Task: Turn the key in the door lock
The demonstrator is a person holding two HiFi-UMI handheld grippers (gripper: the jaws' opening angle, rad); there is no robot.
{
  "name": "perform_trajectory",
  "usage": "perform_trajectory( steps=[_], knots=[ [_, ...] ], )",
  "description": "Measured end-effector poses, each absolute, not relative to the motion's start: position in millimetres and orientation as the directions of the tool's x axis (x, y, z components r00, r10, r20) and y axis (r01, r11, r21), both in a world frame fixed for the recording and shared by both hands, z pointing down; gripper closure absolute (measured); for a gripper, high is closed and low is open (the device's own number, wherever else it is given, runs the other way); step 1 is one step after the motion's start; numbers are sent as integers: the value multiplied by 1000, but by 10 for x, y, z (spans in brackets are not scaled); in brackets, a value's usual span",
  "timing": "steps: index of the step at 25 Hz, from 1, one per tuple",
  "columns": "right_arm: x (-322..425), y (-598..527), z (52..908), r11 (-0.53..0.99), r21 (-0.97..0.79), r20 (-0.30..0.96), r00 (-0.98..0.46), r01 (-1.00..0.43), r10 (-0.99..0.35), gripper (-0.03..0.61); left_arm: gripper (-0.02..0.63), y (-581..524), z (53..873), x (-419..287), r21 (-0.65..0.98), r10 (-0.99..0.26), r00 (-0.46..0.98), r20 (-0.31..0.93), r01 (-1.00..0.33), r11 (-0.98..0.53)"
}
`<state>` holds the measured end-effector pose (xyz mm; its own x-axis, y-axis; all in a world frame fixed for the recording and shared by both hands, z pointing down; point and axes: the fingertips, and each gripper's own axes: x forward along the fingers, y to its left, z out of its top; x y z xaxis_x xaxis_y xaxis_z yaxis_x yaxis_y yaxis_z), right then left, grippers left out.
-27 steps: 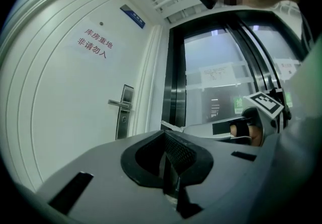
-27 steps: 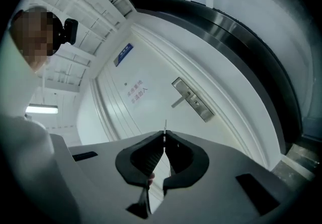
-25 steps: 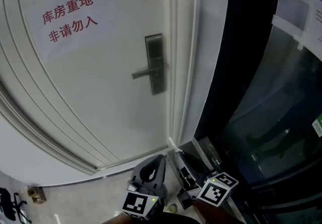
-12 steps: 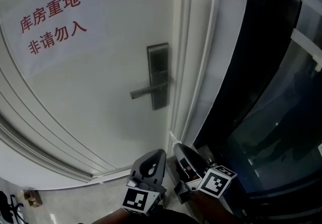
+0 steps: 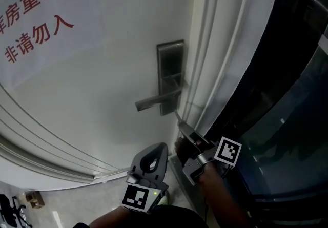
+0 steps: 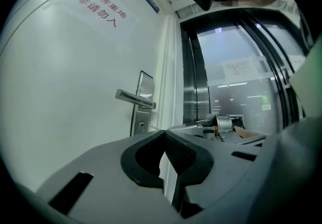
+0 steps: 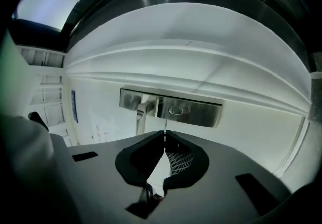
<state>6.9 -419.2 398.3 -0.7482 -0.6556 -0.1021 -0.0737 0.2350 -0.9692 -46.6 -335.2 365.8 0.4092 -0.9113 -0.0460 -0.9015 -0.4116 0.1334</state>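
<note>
A steel lock plate [image 5: 170, 68] with a lever handle [image 5: 155, 102] sits at the right edge of the white door [image 5: 97, 94]. My right gripper [image 5: 183, 127] is just below the plate, shut on a thin key [image 5: 177, 116] that points up at it. In the right gripper view the key blade [image 7: 164, 126] sticks out of the shut jaws, a short way from the keyhole [image 7: 175, 110] in the lock plate [image 7: 201, 113]. My left gripper [image 5: 162, 148] hangs lower, shut and holding nothing. From the left gripper [image 6: 163, 133] view I see the handle [image 6: 135, 98] and keyhole [image 6: 142, 127].
A paper sign with red characters [image 5: 36, 17] is stuck on the door at the upper left. The white door frame [image 5: 215, 63] runs beside the lock, with dark glass panels [image 5: 287, 119] to its right. Grey floor [image 5: 61, 206] shows at the bottom left.
The view has closed in on the lock. My right gripper has risen with the key from near the floor to just under the lock plate. The left gripper stays low.
</note>
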Motion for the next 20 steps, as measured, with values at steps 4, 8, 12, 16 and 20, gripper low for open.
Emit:
perform_trajectory(
  steps=[4,8,12,16,20],
  knots=[
    [-4,-4391,4019,214,-975,-98,-752,-58,-652,558,609,-3463,3680,-559,136,-915,401,-41,-905,-403],
    [-66,-4524,4040,204,-977,-87,-755,-63,-650,558,609,-3537,3680,-622,141,-918,396,-38,-907,-397],
    [-103,-4581,4026,217,-973,-80,-757,-84,-648,558,609,-3579,3683,-689,145,-921,388,-36,-910,-389],
    [-115,-4608,4023,220,-971,-73,-750,-97,-657,558,609,-3597,3701,-717,147,-920,390,-33,-909,-391],
    [-104,-4645,4021,221,-970,-74,-744,-101,-664,558,609,-3610,3703,-742,148,-921,389,-34,-909,-390]
  ],
)
